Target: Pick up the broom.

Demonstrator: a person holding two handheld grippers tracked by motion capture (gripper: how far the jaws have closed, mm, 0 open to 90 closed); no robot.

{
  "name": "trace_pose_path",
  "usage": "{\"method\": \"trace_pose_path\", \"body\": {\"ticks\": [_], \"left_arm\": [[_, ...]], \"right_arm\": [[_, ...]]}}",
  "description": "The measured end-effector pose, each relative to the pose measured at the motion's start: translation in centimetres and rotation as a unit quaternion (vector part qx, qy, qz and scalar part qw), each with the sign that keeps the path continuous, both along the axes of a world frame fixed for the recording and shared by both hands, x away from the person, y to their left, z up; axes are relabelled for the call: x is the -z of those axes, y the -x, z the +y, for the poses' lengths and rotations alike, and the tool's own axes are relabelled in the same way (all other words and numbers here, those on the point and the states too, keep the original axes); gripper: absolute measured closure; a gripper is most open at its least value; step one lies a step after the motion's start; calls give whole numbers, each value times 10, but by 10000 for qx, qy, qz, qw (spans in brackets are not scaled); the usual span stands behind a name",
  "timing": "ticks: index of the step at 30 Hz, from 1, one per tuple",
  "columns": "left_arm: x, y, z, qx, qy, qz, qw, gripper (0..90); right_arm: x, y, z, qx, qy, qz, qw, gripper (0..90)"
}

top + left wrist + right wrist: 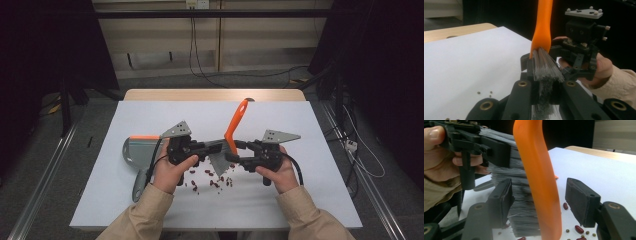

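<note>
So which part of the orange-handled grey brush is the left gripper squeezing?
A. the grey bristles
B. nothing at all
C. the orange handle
A: in the left gripper view, the left gripper has its black jaws clamped on the grey bristles of the orange-handled brush.

A grey dustpan (137,150) with an orange edge lies on the table (300,130).

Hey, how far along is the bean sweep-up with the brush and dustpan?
Done: the left gripper is shut on the brush bristles, lifting it.
In hand: the right gripper straddles the orange handle, pads not touching it.
Left: the beans lie scattered on the table; the dustpan sits unused.
</note>
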State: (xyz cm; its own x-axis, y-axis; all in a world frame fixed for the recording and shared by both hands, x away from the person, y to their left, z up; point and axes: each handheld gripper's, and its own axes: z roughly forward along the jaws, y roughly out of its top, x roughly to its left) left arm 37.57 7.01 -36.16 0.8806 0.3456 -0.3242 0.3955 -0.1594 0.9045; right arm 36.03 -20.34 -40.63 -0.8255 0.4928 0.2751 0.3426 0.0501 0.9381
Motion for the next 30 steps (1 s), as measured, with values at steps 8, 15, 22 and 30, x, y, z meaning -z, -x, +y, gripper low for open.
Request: {"method": "trace_pose_path", "body": {"ticks": [8, 15, 22, 30], "left_arm": [[-4, 3, -6, 396, 111, -121, 9991, 839], [-3, -1, -2, 467, 239, -100, 9986, 839], [-2, -3, 2, 263, 190, -263, 9991, 674], [-8, -5, 14, -134, -155, -512, 9985, 328]], "right_arm": [[2, 0, 2, -403, -18, -6, 9992, 438], [3, 2, 4, -638, 73, 59, 9979, 647], [-2, 5, 2, -727, 266, 260, 9967, 700], [-10, 4, -16, -150, 682, 547, 9961, 703]]}}
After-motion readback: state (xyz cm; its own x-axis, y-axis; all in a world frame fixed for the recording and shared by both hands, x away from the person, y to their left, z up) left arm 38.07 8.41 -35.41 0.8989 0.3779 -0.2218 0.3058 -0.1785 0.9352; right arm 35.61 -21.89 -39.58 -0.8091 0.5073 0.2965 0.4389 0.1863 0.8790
